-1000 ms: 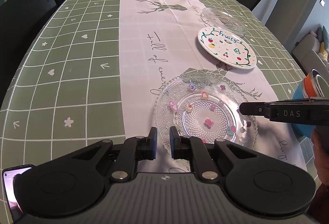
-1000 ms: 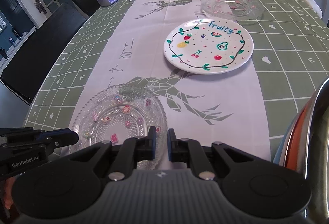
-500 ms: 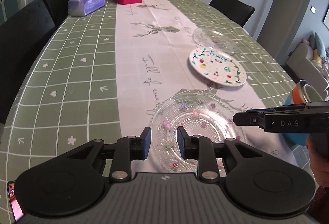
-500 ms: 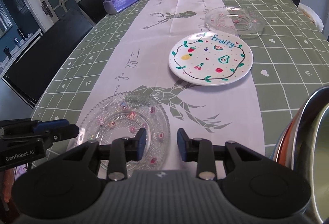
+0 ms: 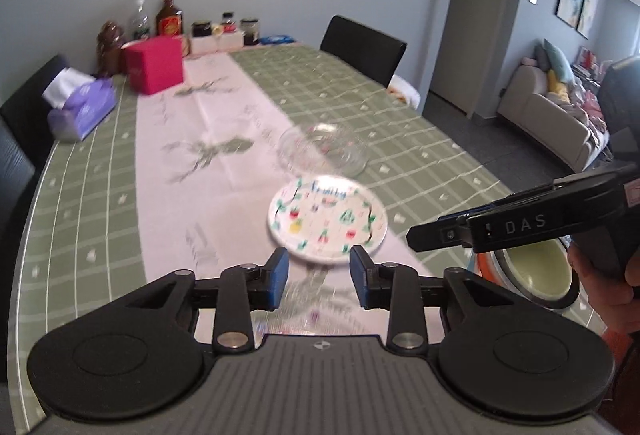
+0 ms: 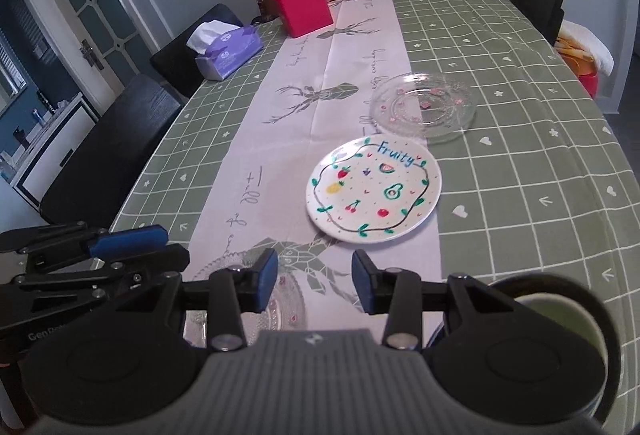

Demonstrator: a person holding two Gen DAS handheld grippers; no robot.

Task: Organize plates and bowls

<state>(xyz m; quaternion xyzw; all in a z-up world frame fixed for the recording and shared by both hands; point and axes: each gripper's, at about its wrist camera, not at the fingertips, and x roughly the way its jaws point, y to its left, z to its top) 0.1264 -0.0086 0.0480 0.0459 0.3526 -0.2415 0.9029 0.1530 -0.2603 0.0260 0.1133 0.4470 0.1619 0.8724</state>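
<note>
Both grippers are empty and their jaws are opening: nothing lies between the left gripper's (image 5: 318, 277) fingers or the right gripper's (image 6: 314, 281) fingers.

Just beyond the right fingers lies the fruit-painted plate (image 6: 374, 189), flat on the pale runner. It looks like glazed ceramic: stiff, fairly heavy for a pinch grip, slick and breakable. The only hold is the rim, best at its near edge, with one finger slid under the lip.

Farther past it, almost touching, sits a clear glass plate (image 6: 424, 105), thin-edged, slippery and easily chipped. A beaded glass plate (image 6: 280, 295) lies directly below the right fingers, mostly hidden by them; its bumpy texture should give a better purchase. Stacked bowls (image 5: 532, 273) sit right of the left fingers at the table's edge.

The tabletop (image 6: 520, 175) carries a smooth green checked cloth on which plates could slide. Dark chairs stand round it, bottles and boxes at the far end.
</note>
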